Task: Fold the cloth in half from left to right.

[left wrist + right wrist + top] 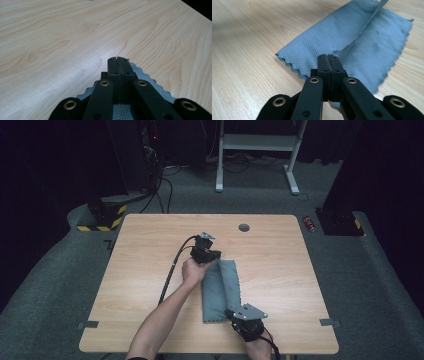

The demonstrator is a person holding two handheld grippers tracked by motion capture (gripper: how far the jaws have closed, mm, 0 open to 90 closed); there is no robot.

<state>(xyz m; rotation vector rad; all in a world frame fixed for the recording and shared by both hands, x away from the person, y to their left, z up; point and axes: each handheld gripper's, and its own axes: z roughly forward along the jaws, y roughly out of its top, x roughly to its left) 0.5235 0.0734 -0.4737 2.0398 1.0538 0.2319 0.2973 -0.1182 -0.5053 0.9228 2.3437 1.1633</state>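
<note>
The grey cloth (pixel 220 290) lies near the middle of the tabletop (pixel 145 270), drawn into a long, narrow shape with one layer lapping over another. Its scalloped edge (pixel 289 63) shows in the right gripper view, where a fold line runs up from the tool's tips. The left tool (pixel 117 60) sits at the far end with its jaws pressed together, seemingly pinching that far corner, though the cloth between the tips is hard to make out. The right tool (pixel 328 57) has its jaws pressed together on the near end, at the fold.

The step in hand looks like carrying one long half of the cloth across the other. To do it well, both tools should travel together at the same low height, keeping the cloth taut between them, so the scalloped edges meet evenly. Letting go should wait until the top layer lies flat.
</note>
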